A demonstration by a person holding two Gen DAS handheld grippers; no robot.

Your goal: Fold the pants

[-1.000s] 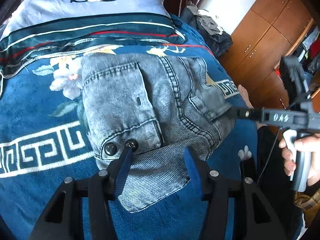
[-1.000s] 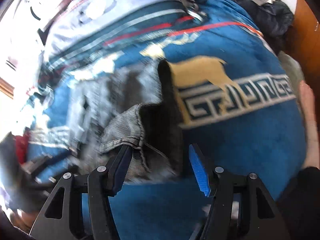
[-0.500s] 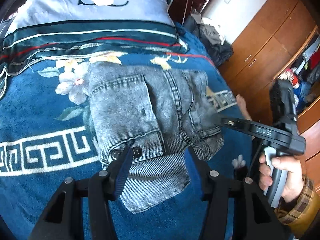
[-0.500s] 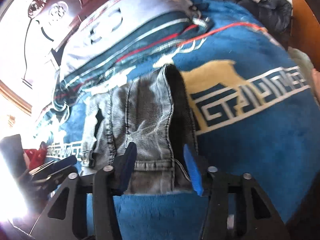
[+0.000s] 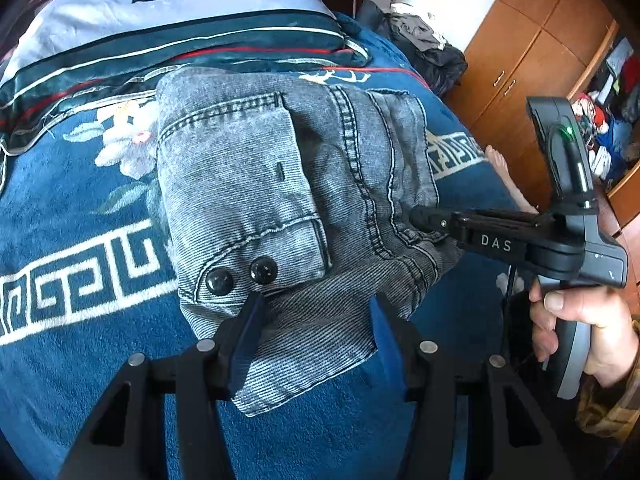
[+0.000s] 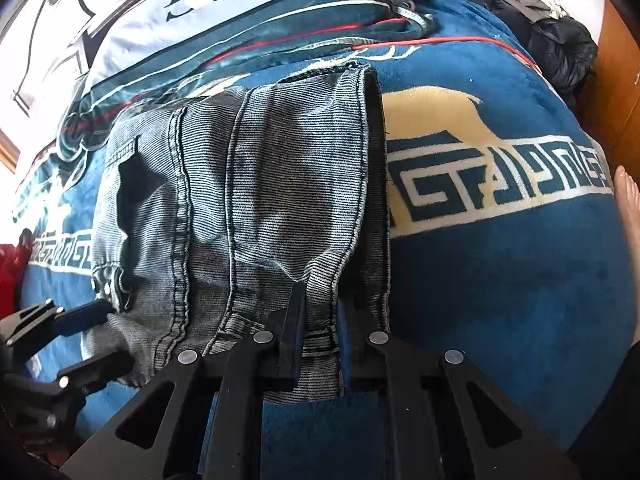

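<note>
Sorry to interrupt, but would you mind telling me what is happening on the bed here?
A person with two handheld grippers is folding grey denim pants on a blue patterned blanket. The right gripper has its jaws shut on the pants' edge. The left gripper hovers open over the near edge, gripping nothing.

The right claw [image 6: 318, 316] is closed on the near edge of the folded grey denim pants [image 6: 256, 184] at lower centre, lying on a blue fleece blanket [image 6: 500, 280] with a white key pattern; the left claw [image 6: 80, 340] sits lower left, fingers parted
</note>
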